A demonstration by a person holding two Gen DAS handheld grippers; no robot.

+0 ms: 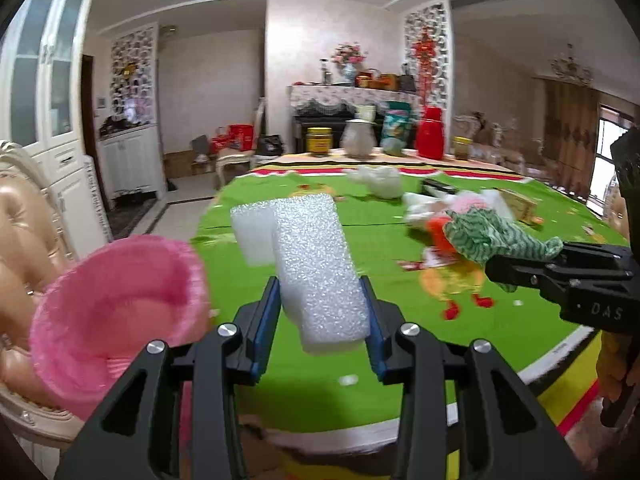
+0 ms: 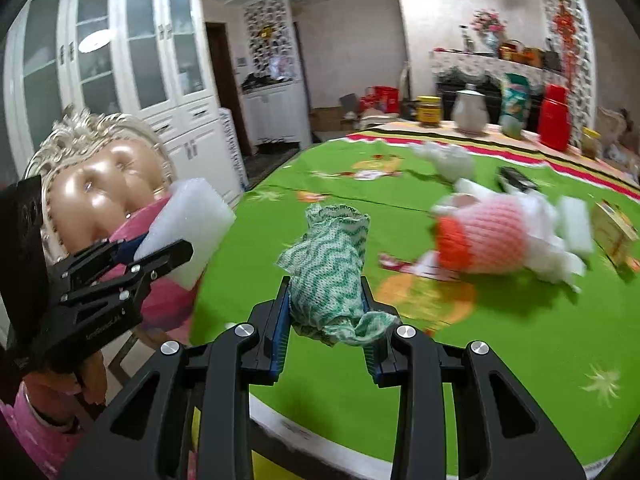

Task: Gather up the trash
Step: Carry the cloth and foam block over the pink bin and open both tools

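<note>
My left gripper [image 1: 322,296] is shut on a white foam block [image 1: 316,264] and holds it above the table's left edge, beside a pink bin [image 1: 116,320]. The block also shows in the right wrist view [image 2: 188,232], held by the left gripper [image 2: 160,252] over the pink bin [image 2: 160,304]. My right gripper [image 2: 326,304] is shut on a crumpled green-and-white cloth [image 2: 328,272]; it also shows in the left wrist view [image 1: 504,240]. More trash lies on the green tablecloth [image 2: 520,360]: a pink, orange and white pile [image 2: 492,236] and a white crumpled piece [image 2: 452,164].
A gold padded chair [image 2: 96,196] stands behind the bin at the table's left. At the table's far end stand a yellow jar [image 2: 428,110], a white jug [image 2: 472,110], a green bag [image 2: 514,104] and a red flask [image 2: 554,116]. A small cardboard box [image 2: 614,228] lies at right.
</note>
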